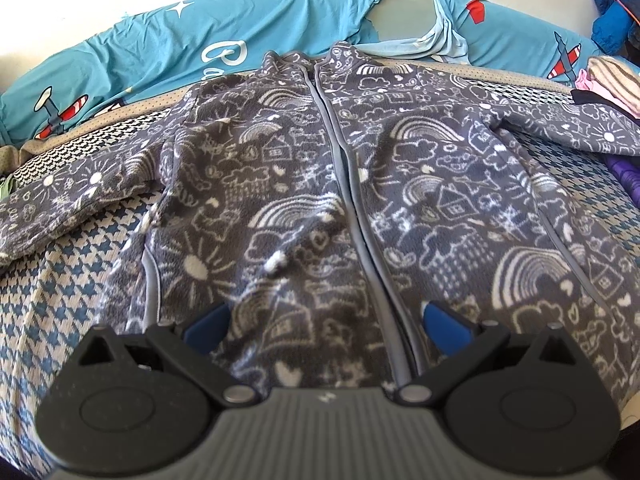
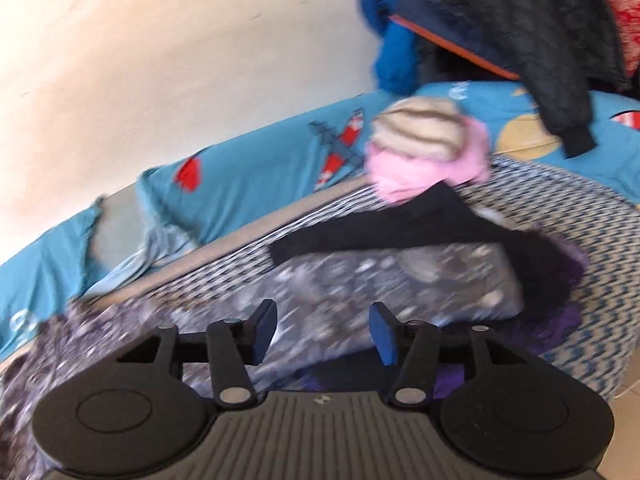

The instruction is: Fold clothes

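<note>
A grey fleece jacket (image 1: 320, 184) with white doodle print lies flat on the bed, zip closed, collar at the far side, both sleeves spread outward. My left gripper (image 1: 326, 322) hovers over its lower hem near the zip, jaws wide open with nothing between the blue pads. The right wrist view is blurred. In it my right gripper (image 2: 323, 334) stands open just above the jacket's right sleeve (image 2: 360, 280), and no cloth shows between its pads.
The bed has a houndstooth cover (image 1: 60, 280) and a turquoise airplane-print sheet (image 1: 160, 48) along the wall. A pile of clothes, pink (image 2: 428, 168), black (image 2: 400, 224) and purple, lies past the sleeve's end. A dark quilted jacket (image 2: 520, 32) hangs at the top right.
</note>
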Motion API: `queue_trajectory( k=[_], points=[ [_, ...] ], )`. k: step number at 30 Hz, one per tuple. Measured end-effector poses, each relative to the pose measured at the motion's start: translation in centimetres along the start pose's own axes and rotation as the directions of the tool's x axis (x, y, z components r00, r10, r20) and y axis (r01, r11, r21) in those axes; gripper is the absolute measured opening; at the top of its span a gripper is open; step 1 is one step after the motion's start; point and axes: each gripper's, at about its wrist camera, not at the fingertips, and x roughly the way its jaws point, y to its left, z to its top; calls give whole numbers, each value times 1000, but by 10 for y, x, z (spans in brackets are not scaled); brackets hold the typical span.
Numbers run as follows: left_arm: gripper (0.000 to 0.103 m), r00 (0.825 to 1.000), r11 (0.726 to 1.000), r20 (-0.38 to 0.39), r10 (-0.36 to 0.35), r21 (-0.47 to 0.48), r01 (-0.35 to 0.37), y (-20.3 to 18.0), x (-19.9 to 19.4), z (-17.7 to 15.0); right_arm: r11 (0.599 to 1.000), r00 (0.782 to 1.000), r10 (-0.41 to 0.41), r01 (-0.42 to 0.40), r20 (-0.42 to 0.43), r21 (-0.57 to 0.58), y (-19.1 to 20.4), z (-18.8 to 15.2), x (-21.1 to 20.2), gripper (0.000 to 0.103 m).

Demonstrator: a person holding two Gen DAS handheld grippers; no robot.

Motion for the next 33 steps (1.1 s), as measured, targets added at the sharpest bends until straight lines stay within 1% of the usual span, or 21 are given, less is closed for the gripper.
queue_trajectory(
  k=[3, 5, 11, 16, 19, 26, 33],
  points=[
    [103, 1000, 1000, 3, 1, 3, -1, -1, -4, -4, 997, 996, 79, -79, -46, -10, 14, -15, -3, 53],
    [103, 1000, 1000, 4, -1, 6, 1, -2, -7, -5, 993, 990, 114, -116, -81, -22, 24, -27, -5, 54],
    [103, 1000, 1000, 2, -21, 16, 21, -6, -15, -11, 976, 973, 165, -184, -162, -116, 52, -61, -12, 55],
    [103, 999, 999, -10, -49, 3, 49, -6, -20, -16, 959, 958, 198, -234, -209, -161, 66, -87, -22, 57],
    [103, 998, 998, -12, -56, 1, 56, -5, -22, -17, 952, 952, 201, -245, -231, -181, 71, -98, -29, 59],
    [103, 998, 998, -10, -68, 5, 68, -4, -27, -20, 946, 951, 190, -244, -245, -214, 74, -116, -44, 64],
    [103, 997, 997, 0, -79, 21, 79, -3, -32, -25, 939, 943, 192, -257, -271, -229, 78, -129, -48, 64]
  ],
)
